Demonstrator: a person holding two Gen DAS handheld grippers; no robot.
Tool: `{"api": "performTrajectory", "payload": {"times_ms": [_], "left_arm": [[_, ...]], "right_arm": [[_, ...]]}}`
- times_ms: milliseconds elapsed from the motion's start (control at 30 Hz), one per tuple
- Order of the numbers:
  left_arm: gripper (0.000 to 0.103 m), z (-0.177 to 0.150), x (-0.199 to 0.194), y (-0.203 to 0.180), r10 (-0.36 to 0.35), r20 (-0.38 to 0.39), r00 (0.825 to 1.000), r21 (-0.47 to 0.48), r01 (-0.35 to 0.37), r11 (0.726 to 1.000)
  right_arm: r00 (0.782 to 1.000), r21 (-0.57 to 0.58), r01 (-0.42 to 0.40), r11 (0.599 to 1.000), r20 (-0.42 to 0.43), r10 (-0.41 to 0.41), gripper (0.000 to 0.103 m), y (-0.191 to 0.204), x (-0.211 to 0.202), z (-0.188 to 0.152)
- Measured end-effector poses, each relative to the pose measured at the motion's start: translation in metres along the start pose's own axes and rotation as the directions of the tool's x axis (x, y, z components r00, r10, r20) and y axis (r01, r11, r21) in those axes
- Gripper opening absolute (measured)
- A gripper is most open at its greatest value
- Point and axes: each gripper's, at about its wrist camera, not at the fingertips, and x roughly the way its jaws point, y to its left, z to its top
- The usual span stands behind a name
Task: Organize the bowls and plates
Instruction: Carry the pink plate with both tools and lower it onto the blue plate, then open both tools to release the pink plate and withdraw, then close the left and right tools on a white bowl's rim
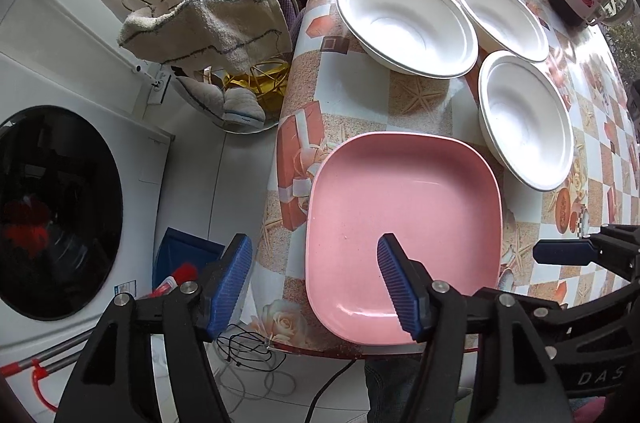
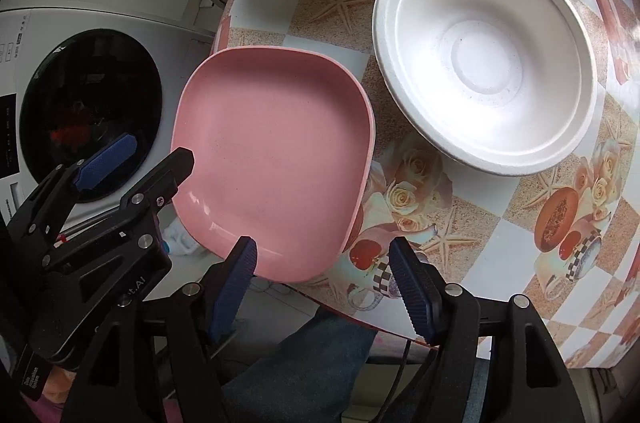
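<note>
Floral oilcloth table beside washing machine

- A table covered in a glossy checked cloth with roses and starfish fills the right.
- A white front-loading washing machine stands on the left.
- Towels hang on a rack far left.
- Pale tiled floor carries loose cables.

Plate: we see a pink rounded-square plate, upright and empty, at the table edge.
Near bowl: white, round, empty, at its 2 o'clock.
Far bowls: two more white bowls, at 12 and 1 o'clock.
</note>
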Motion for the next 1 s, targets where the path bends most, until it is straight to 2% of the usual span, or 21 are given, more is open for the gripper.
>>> {"api": "performTrajectory", "payload": {"times_ms": [33, 233, 400, 600, 800, 1000], "left_arm": [[0.075, 0.001, -0.003, 0.002, -0.009, 0.012, 1.000, -0.012, 0.009, 1.000], [0.078, 0.015, -0.018, -0.004, -0.068, 0.046, 0.997, -0.013, 0.069, 0.998], [0.078, 0.036, -0.021, -0.036, -0.109, 0.060, 0.992, 0.083, 0.103, 0.991], [0.078, 0.059, -0.013, -0.076, -0.128, 0.033, 0.991, 0.177, 0.121, 0.977], [0.078, 0.076, 0.011, -0.110, -0.101, -0.024, 0.995, 0.238, 0.104, 0.966], [0.078, 0.090, 0.035, -0.120, -0.086, -0.084, 0.993, 0.181, 0.100, 0.978]], "right_arm": [[1.000, 0.007, -0.007, 1.000, 0.012, 0.007, 0.089, -0.004, -0.004, -0.002], [0.996, 0.124, -0.014, 0.992, 0.086, 0.004, 0.089, -0.048, -0.033, -0.016], [0.992, 0.288, -0.030, 0.957, 0.127, -0.008, 0.089, -0.096, -0.050, -0.034], [0.988, 0.381, -0.020, 0.924, 0.147, -0.039, 0.089, -0.132, -0.064, -0.045], [0.985, 0.418, -0.025, 0.908, 0.164, -0.049, 0.089, -0.149, -0.062, -0.022], [0.984, 0.368, -0.001, 0.930, 0.168, -0.065, 0.089, -0.151, -0.060, 0.017]]}}
